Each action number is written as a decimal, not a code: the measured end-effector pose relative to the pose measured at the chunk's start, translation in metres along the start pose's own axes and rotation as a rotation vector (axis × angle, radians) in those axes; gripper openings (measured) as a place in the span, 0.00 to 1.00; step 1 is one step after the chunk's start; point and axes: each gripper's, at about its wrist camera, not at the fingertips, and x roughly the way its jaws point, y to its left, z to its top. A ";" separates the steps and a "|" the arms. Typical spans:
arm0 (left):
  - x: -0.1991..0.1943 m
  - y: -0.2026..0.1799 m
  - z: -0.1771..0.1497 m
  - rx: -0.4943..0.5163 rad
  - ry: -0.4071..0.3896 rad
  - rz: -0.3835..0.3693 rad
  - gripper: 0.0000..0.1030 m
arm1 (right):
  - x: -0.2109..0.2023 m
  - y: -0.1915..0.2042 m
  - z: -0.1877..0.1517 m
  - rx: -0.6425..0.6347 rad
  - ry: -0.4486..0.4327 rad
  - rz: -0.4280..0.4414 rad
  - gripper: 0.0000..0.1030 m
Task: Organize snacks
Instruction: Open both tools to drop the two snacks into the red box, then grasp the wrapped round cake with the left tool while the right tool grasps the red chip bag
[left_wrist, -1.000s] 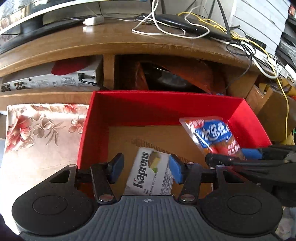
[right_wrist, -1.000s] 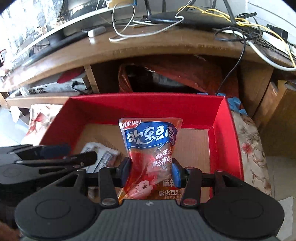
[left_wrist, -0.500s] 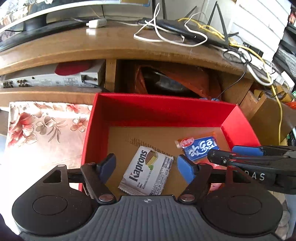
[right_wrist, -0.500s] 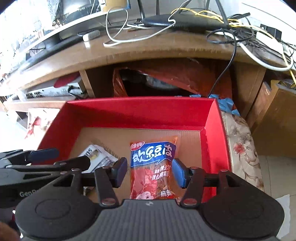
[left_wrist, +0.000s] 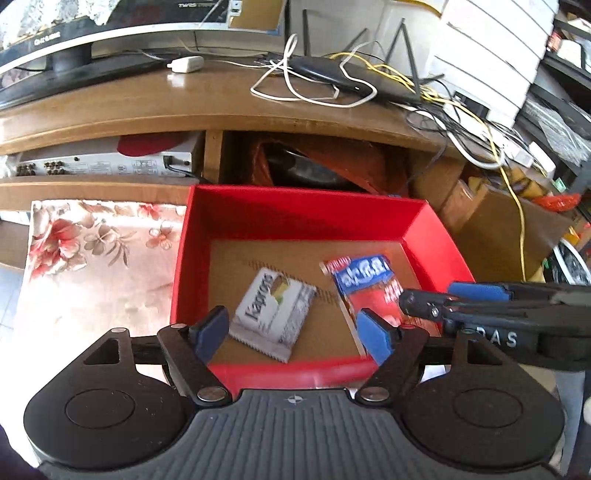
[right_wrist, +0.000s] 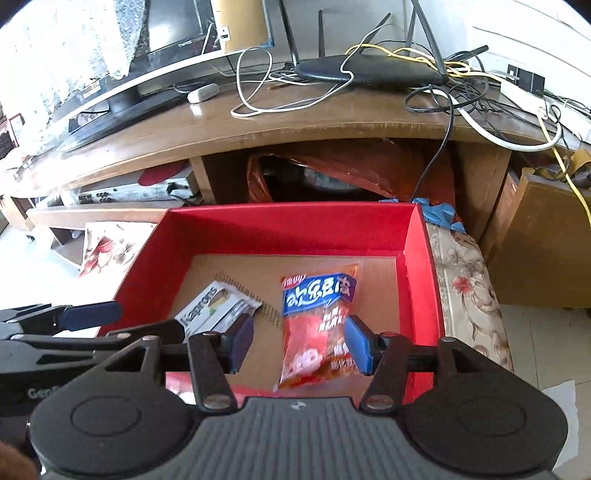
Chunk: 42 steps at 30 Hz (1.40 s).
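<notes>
A red box (left_wrist: 295, 218) with a cardboard floor holds two snacks lying flat. The white Kaprons packet (left_wrist: 273, 314) lies left of the red-and-blue snack bag (left_wrist: 365, 288). My left gripper (left_wrist: 291, 334) hovers above the box's near edge. Its jaws are opening, and the white packet lies loose below them. In the right wrist view, my right gripper (right_wrist: 299, 341) stands open above the snack bag (right_wrist: 317, 321), with its pads clear of it. The Kaprons packet (right_wrist: 214, 310) lies to its left in the red box (right_wrist: 288, 229). Each gripper shows at the edge of the other's view.
A floral cloth (left_wrist: 92, 258) covers the surface under the box. Behind stands a wooden TV stand (left_wrist: 221, 107) with a router (left_wrist: 332, 74), tangled cables and a player on its lower shelf (left_wrist: 103, 166). An orange bag (right_wrist: 332, 173) fills the cubby. A cardboard box (right_wrist: 535, 236) stands at the right.
Both grippers opened and let go of their packets, then rose and drew back. The snack bag and the Kaprons packet now lie flat on the box floor.
</notes>
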 end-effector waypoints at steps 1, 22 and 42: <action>-0.003 -0.002 -0.004 0.014 0.002 -0.001 0.80 | -0.003 0.001 -0.003 -0.001 0.001 0.001 0.58; -0.005 -0.036 -0.074 0.300 0.176 -0.132 0.93 | -0.055 -0.001 -0.068 0.048 0.096 0.062 0.60; 0.014 -0.038 -0.080 0.307 0.226 -0.096 0.70 | -0.042 -0.021 -0.082 0.055 0.192 0.025 0.60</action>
